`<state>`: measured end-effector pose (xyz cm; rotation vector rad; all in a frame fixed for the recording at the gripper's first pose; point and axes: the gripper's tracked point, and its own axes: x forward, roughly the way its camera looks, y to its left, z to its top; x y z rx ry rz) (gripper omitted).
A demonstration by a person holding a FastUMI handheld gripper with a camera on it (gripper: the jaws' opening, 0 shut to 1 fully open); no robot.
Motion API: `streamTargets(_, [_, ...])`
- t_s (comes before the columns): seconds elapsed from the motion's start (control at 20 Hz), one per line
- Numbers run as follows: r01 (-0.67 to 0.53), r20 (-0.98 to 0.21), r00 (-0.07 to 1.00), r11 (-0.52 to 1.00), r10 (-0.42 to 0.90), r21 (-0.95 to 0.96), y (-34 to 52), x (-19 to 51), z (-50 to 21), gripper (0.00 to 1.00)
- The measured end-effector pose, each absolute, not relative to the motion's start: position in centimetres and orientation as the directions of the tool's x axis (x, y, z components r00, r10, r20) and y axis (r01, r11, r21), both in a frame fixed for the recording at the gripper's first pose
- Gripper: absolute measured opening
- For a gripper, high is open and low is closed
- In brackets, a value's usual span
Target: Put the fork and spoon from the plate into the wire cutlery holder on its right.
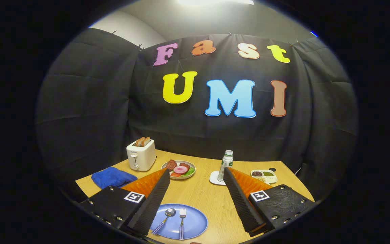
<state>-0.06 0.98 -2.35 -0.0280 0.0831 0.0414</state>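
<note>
Presently catalogued, near to far: the gripper hangs above a wooden table with its two fingers spread wide apart and nothing between them. One blue plate lies at the near edge of the table, partly under the left finger and reaching toward the gap between the fingers. On the plate, side by side: one spoon to the left, bowl pointing far, and one fork just right of it, tines pointing far; both have striped handles running toward the near rim. One blue cloth, folded, sits at the left of the table. One white toaster, with two slices of toast standing in its slots, is at the far left, beyond the left fingertip. One small plate of food, showing green, pink and brown pieces, is just right of the toaster. One bottle stands upright on a white coaster, just beyond the right fingertip. One divided white tray holding dark and green fillings sits at the far right. The wire cutlery holder cannot be made out.
</note>
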Motion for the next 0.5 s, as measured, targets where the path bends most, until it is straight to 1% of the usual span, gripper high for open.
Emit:
streamTargets(0.1, [-0.038,-0.083,0.996,0.999,0.036,-0.023,0.8,0.0,-2.4,0.98])
streamTargets(0.2, [-0.004,-0.097,0.995,1.000,0.003,-0.017,0.1,0.1,-2.9,0.98])
streamTargets(0.4, [0.011,-0.175,0.985,1.000,-0.009,0.010,-0.2,0.1,-5.1,0.98])
streamTargets(0.5, [0.004,-0.239,0.971,1.000,-0.001,0.012,-0.1,0.1,-6.9,0.97])
